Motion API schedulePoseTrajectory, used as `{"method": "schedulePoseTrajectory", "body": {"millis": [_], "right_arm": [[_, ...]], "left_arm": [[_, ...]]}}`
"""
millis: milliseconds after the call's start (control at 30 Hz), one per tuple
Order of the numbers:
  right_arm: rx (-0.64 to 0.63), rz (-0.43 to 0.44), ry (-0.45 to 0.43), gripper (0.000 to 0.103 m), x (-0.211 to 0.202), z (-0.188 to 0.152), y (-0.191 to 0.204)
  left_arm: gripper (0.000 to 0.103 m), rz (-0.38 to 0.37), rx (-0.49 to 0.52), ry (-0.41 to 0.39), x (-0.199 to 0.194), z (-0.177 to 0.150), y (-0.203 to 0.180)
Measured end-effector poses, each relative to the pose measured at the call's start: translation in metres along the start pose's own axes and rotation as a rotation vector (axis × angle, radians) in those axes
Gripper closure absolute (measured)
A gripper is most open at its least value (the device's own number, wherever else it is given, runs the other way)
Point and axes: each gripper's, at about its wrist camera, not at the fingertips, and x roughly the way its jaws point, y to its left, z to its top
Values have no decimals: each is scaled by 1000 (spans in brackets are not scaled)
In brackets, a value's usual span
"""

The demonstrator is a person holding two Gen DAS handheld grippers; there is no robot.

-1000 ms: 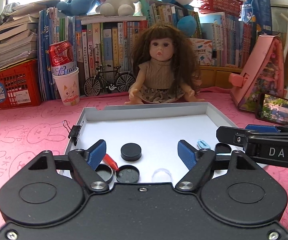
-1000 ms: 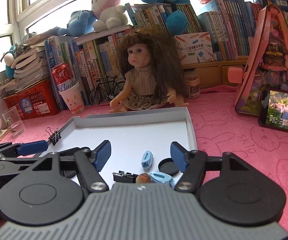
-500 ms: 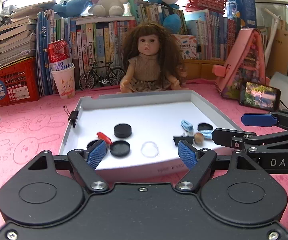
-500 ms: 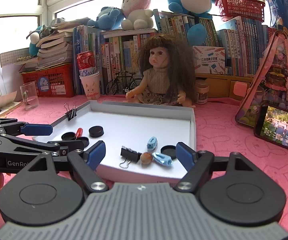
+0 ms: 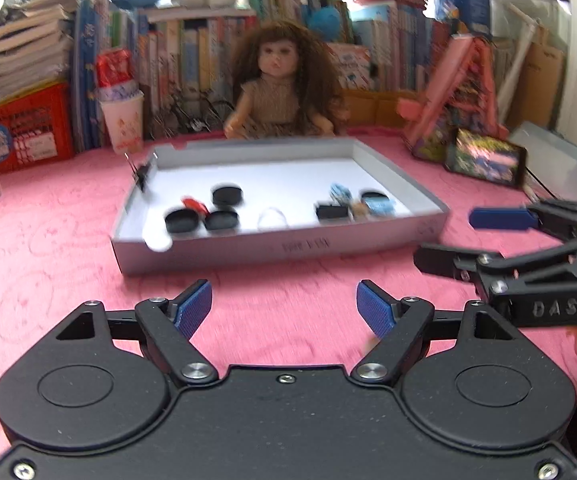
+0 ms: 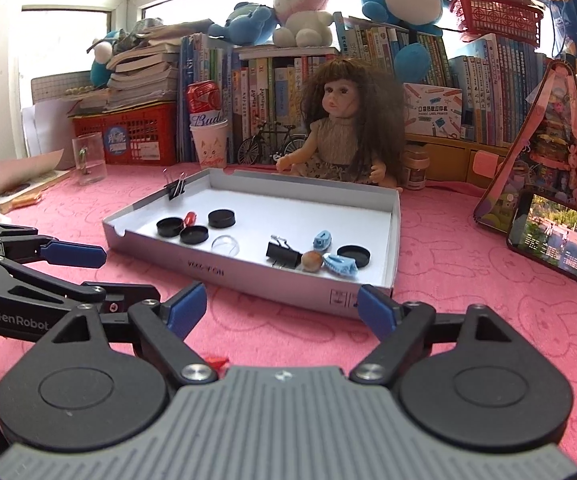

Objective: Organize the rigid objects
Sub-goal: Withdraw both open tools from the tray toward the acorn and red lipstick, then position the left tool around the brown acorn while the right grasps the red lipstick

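A shallow grey tray with a white floor lies on the pink cloth, also seen from the left wrist as the tray. On its left side lie three black caps, a red piece and a clear dome. To the right are a black binder clip, a brown ball, two blue clips and another black cap. My left gripper is open and empty, short of the tray's front wall. My right gripper is opening, with nothing between its fingers.
A doll sits behind the tray, before rows of books. A phone and a pink toy house stand at the right. A glass, a paper cup and a red basket stand at the left. Another binder clip grips the tray's left wall.
Both grippers have drawn back from over the tray to the pink cloth in front of it. The right jaws have spread wider. The things in the tray have not moved.
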Motion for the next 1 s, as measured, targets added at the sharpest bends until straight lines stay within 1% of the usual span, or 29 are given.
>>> {"method": "schedulePoseTrajectory", "body": {"millis": [67,167,267,333,367,467,500,533,633,700,767,933,1000], "right_arm": [[-14,5,4,13,-3,-5,0],[-12,16,13,12,-7,-13,-3],[-5,23,21,11,-9,-19,-6],[-10,27,25,11,-9,-22,-6],[-13,30,26,11,-9,-23,-5],[-27,36,28,12,-9,-27,-3],[-32,28,30,11,-8,-28,-3],[-35,37,33,11,-8,-28,-3],[-57,58,39,10,-9,-30,1],[-95,73,39,7,-9,-30,7],[-127,91,43,7,-7,-29,13],[-176,123,74,7,1,-26,24],[-188,135,85,9,3,-25,26]], "left_arm": [[26,-33,22,27,-4,-7,-2],[30,-71,62,37,-13,-15,-8],[39,-111,78,40,-17,-18,-13],[53,-137,79,44,-17,-20,-17],[55,-150,78,48,-15,-20,-20],[68,-165,71,50,-11,-21,-27],[79,-160,67,53,-8,-20,-28],[89,-143,61,58,-6,-20,-30],[89,-118,52,48,-8,-17,-29],[89,-101,60,32,-9,-15,-25],[89,-94,58,33,-9,-13,-21],[89,-61,36,41,-10,-14,-7],[89,-56,27,37,-11,-16,-3]]}}
